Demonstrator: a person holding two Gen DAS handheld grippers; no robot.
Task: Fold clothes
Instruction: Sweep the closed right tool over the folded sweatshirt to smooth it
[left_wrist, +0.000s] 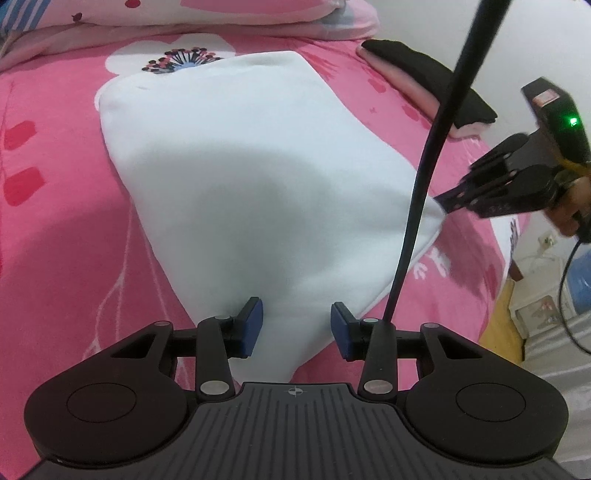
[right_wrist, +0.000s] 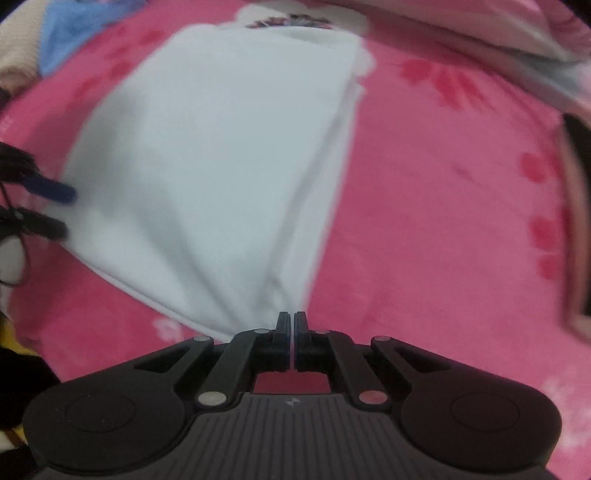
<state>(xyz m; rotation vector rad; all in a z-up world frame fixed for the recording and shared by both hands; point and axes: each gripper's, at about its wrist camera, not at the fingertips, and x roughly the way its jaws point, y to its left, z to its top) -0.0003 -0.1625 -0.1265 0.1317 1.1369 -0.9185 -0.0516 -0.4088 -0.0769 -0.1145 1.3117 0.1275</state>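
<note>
Two hand-held grippers work a white garment (left_wrist: 236, 177) lying part-folded on the bed (left_wrist: 55, 240). The right hand-held gripper (right_wrist: 294, 321) pinches one corner; the left (left_wrist: 297, 326) stands apart, straddling the near edge. Next, likely: clamp left, then fold over.

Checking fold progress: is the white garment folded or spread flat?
Partly folded: the white garment shows layered edges along its right side, and the right claw is shut on its corner.

Left gripper (left_wrist: 297, 328): I hold it tilted down, jaws partly apart, white cloth (left_wrist: 229, 177) between the pads.
Right gripper (right_wrist: 291, 325): jaws closed, pinching the cloth's corner.
</note>
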